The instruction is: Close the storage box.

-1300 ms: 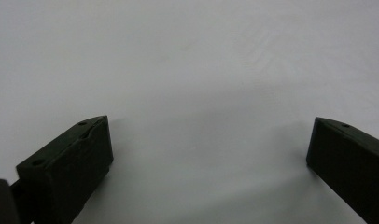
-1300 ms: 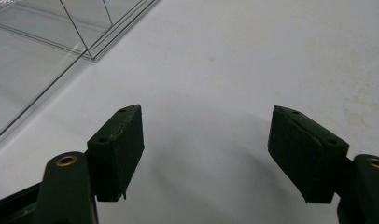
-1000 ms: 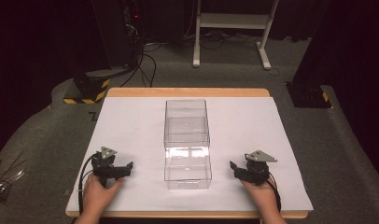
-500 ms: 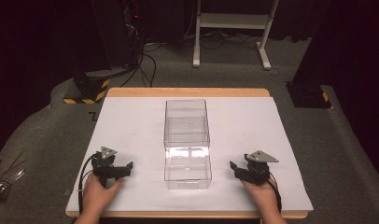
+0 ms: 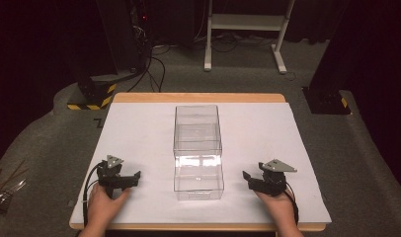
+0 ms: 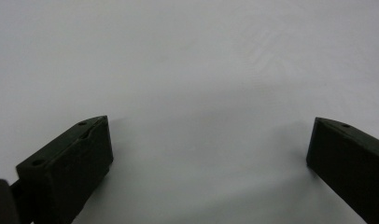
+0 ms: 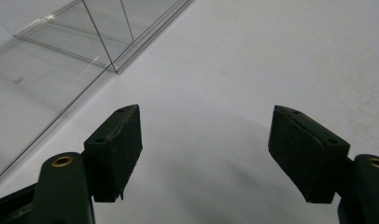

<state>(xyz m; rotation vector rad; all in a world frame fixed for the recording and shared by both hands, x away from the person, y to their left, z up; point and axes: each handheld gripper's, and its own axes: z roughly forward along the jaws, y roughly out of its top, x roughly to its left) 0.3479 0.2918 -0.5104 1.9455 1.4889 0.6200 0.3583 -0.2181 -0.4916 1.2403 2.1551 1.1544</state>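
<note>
White sheet [image 5: 139, 133] covers wooden table [image 5: 198, 98]; grey carpet [image 5: 50, 143] around

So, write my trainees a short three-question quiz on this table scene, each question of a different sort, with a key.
1. True or false: the clear box stands on the white sheet between the two claws.
2. Is anything between the jaws of the left claw? A) a lid B) nothing C) a cable
3. Fill in: the jaws of the right claw stand ____.

Key: 1 true; 2 B; 3 open, having just been opening, with nothing between them.
</note>
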